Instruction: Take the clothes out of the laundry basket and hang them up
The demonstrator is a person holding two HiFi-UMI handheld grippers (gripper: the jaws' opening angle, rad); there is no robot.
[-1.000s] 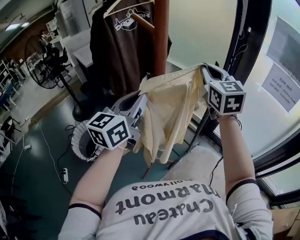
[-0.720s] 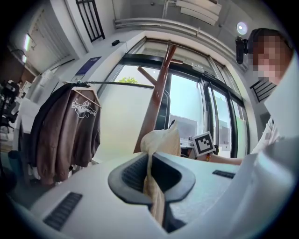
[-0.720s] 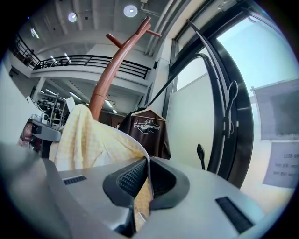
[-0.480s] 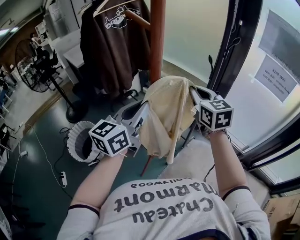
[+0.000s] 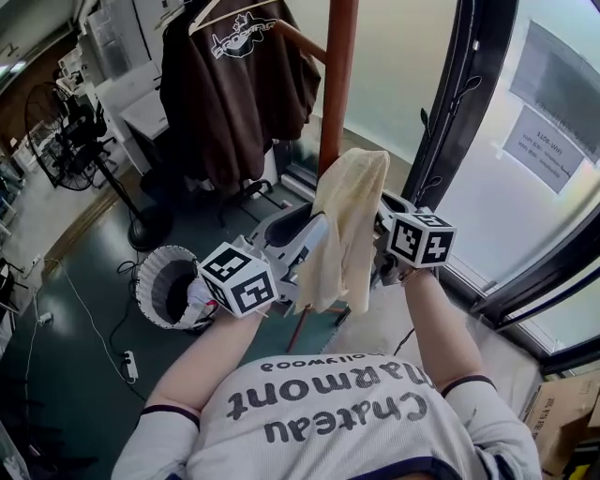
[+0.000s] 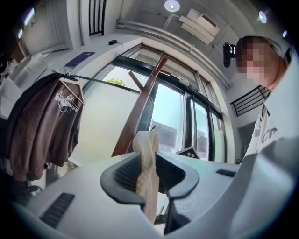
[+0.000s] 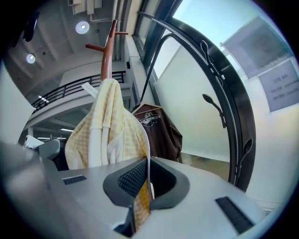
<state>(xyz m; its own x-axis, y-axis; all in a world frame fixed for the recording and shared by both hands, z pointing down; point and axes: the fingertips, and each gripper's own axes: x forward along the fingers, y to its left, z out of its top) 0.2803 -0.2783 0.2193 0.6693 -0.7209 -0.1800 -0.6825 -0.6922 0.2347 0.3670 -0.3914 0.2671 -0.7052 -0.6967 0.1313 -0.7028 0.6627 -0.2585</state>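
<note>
My left gripper (image 6: 150, 172) has just been opening its jaws, and the yellow checked garment (image 5: 345, 211) stands loose between them. My right gripper (image 7: 145, 182) is clamped on its edge. Bunched before the wooden coat stand (image 5: 336, 84) on 1 pinch, it could slip and drop.

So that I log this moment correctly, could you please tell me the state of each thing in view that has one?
yellow garment: bunched, held up, not yet hung.
left gripper: jaws have just been opening, now apart, garment between them.
right gripper: jaws shut on the garment.
brown sweatshirt: hung on a hanger.
laundry basket: standing upright.
</note>
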